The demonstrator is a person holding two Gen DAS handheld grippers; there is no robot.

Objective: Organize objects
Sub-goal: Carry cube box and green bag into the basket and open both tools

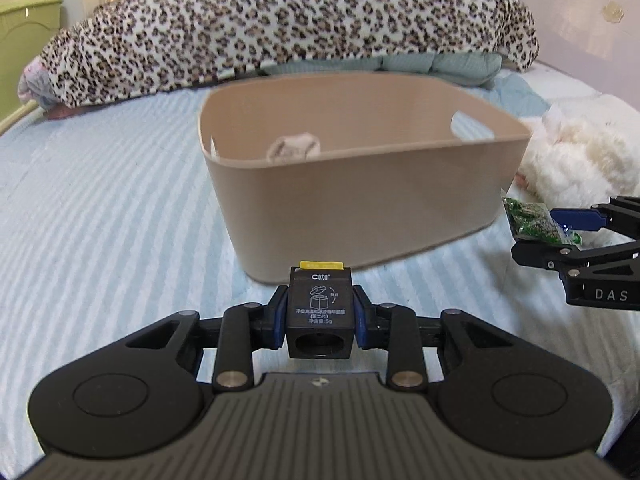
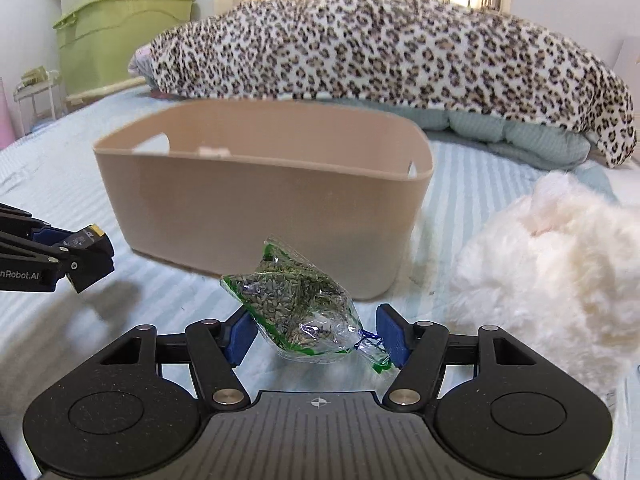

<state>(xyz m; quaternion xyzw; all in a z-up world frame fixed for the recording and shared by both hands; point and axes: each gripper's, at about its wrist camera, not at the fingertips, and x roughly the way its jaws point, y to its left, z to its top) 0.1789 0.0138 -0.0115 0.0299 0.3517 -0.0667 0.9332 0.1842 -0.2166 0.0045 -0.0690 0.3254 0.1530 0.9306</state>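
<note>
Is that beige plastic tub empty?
No. The beige plastic tub holds a small pale crumpled item against its far wall; its floor is hidden.

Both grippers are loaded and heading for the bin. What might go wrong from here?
The seed bag sits skewed in the right gripper, with loose film against one pad; it may slip before reaching the bin. The left gripper holds the small black box near the bin's front wall; low travel could bump it. Both grippers converging might collide.

Left tongs (image 1: 320, 320): matte black linkage arms, blue pads, silver pivot pins, ribbed grey base.
Right tongs (image 2: 316, 334): same build; white "DAS" lettering.
</note>
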